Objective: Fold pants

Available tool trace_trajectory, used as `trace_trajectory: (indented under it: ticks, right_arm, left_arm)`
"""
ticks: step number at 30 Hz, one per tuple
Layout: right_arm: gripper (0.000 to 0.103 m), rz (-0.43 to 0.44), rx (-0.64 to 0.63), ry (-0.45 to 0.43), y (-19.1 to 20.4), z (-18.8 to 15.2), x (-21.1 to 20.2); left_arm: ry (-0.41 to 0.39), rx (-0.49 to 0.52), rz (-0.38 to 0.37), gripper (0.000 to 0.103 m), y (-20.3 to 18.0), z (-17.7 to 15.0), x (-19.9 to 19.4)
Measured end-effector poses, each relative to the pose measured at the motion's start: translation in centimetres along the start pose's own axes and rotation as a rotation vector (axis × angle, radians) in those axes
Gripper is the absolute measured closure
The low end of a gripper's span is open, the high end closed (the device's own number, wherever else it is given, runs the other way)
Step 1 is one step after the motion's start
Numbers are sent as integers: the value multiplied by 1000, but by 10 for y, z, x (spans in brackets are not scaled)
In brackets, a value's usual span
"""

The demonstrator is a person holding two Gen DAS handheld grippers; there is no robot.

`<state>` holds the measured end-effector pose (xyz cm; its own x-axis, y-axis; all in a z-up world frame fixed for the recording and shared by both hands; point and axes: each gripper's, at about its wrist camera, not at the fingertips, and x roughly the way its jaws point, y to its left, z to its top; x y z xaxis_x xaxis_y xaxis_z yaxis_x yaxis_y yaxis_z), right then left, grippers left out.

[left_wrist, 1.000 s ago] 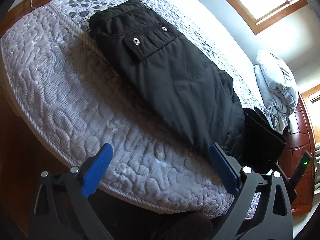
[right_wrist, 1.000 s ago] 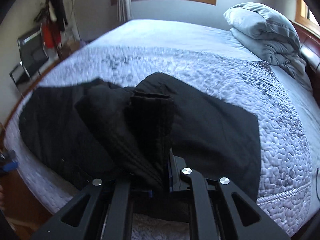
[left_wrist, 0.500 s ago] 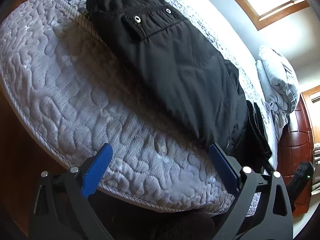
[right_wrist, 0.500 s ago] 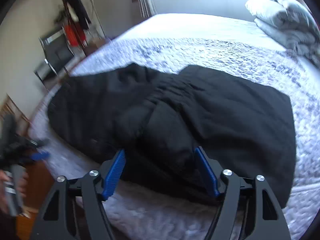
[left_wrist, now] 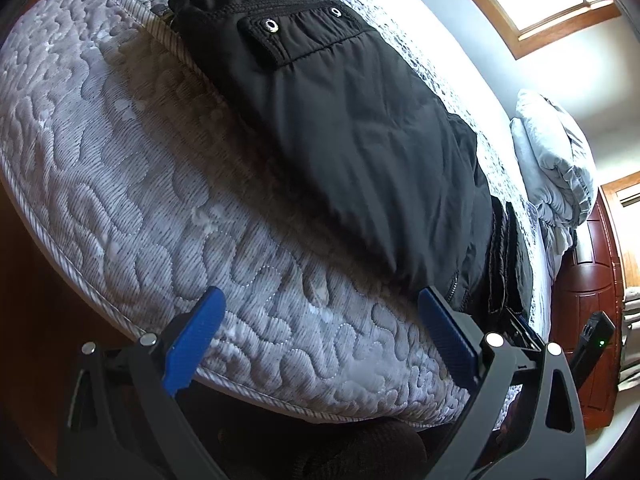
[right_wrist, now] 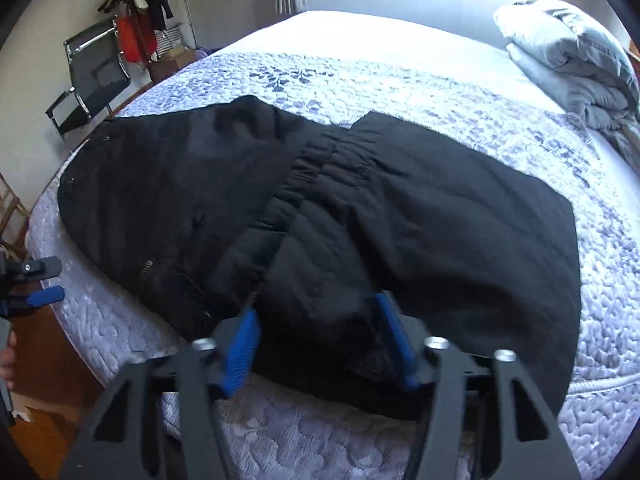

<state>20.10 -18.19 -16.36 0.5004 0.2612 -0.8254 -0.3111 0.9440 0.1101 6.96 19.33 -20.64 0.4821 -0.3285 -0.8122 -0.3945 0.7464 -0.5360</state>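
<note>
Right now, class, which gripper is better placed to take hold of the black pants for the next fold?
Right. The right gripper has its jaws astride the black pants, which bulge between them. The left gripper stands open over bare mattress.

Two hand-held grippers share one build. The left gripper (left_wrist: 318, 334) has two angular dark grey plastic arms with triangular cut-outs, each tipped with a bright blue ribbed pad (left_wrist: 192, 342), and round silver screw heads (left_wrist: 493, 338) sit at the arm joints. The right gripper (right_wrist: 318, 340) has the same grey arms, blue ribbed pads (right_wrist: 394, 340) and silver screws (right_wrist: 437, 343). Seen from the side, the left gripper shows a black clamp knob above a blue pad. The edge of a hand (right_wrist: 7, 362) shows beside it, with no sleeve in view.
</note>
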Motion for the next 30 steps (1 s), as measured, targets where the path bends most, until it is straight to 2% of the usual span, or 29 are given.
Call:
trace_trajectory:
  ticks: [1, 4, 7, 11, 14, 15, 18, 22, 23, 24, 25, 27, 30]
  right_arm:
    - [79, 6, -3, -9, 0, 1, -2]
    - [89, 6, -44, -59, 7, 5, -16]
    - [91, 59, -61, -95, 16, 8, -30]
    - [91, 36, -93, -20, 25, 2, -8]
    - [88, 42, -75, -1, 23, -1, 5]
    - [85, 51, -67, 3, 23, -2, 6]
    - [55, 103, -48, 2, 22, -5, -1]
    - [51, 140, -23, -68, 11, -5, -30]
    - [48, 148, 0, -87, 5, -4, -38]
    - [38, 158, 42, -115, -7, -5, -49]
    - [29, 162, 70, -128, -16, -4, -56]
    - [26, 156, 155, -166, -43, -6, -71]
    - [21, 118, 256, -199, -77, -9, -80]
  left_arm:
    - [1, 0, -1, 6, 0, 0, 0]
    - [5, 3, 1, 6, 2, 0, 0]
    - [6, 2, 2, 5, 1, 1, 1]
    - [6, 4, 2, 5, -3, 3, 3]
    - [8, 7, -6, 5, -6, 5, 3]
    - [5, 8, -8, 5, -7, 5, 2]
    - [-8, 23, 2, 5, -11, 10, -1]
    - [-56, 38, 8, 5, -14, 23, -9]
    - [-75, 36, 14, 5, -12, 27, -12]
    - [-98, 27, 22, 5, -9, 31, -15]
    - [-124, 1, 24, 5, -2, 37, -18]
    - [-150, -70, -3, 5, 12, 48, -20]
    - [-182, -241, -122, 5, 44, 65, -19]
